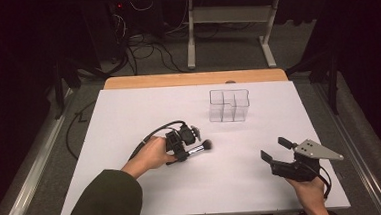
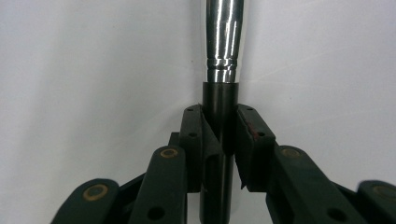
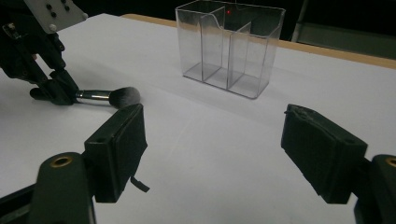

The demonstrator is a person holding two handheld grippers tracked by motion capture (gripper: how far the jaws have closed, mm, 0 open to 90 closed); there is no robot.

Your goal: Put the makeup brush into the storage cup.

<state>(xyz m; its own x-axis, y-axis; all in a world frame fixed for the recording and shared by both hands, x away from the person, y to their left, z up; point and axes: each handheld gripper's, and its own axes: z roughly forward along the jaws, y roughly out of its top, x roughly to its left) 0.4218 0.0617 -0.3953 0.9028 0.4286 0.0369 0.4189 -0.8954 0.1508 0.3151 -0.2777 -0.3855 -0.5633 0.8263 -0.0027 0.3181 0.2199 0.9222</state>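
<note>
Up close in the left gripper view, we saw the left gripper with its two black jaws squeezed tight on the dark handle of a makeup brush. A shiny silver neck rose above the handle, but the top edge cut it off, so we could not see the soft tip there. The right gripper view gave us that part: a fluffy tip, grey and dark, lying low on the white table, with the handle hidden inside the other gripper at the left. In that same view the right gripper had its jaws wide apart with nothing between them.

From the high view, we saw the right gripper near the bottom right of the table, held in a hand. The left hand, in a green sleeve, held its gripper near the middle, and the brush pointed to the right.

Farther back stood a clear box with little rooms inside. It looked empty. It was well apart from the brush. Behind the table, the floor was dark, and we could only make out some cables and a grey stand.
</note>
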